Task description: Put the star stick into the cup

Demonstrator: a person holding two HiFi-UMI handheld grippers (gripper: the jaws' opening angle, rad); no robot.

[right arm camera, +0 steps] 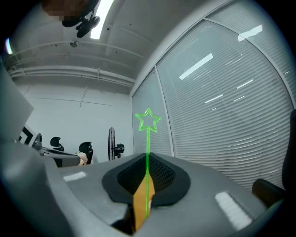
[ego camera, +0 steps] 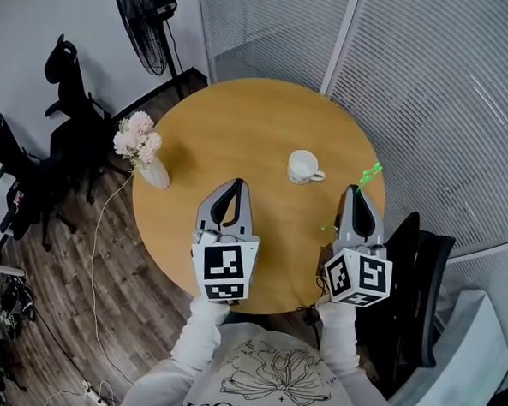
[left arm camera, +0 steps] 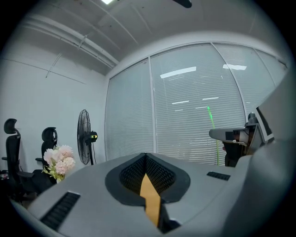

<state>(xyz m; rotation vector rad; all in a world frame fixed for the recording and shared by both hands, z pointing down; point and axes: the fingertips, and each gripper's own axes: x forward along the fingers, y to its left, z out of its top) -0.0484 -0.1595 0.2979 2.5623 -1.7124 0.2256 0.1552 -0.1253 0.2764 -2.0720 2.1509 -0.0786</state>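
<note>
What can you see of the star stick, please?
The star stick is a thin, bright green, translucent rod, seemingly plastic, topped by a hollow five-pointed star outline. It is clamped between the shut jaws of the right gripper, its stem running along them and the star standing past their tips. In the head view it hangs over the right edge of the table, right of the cup and apart from it.

The white shirt (ego camera: pixel 282 371) carries a print across its chest, upside down to the camera: "HAPPY HOUR", its letters partly cut by the view's bottom edge, beside a line-drawn flower.
</note>
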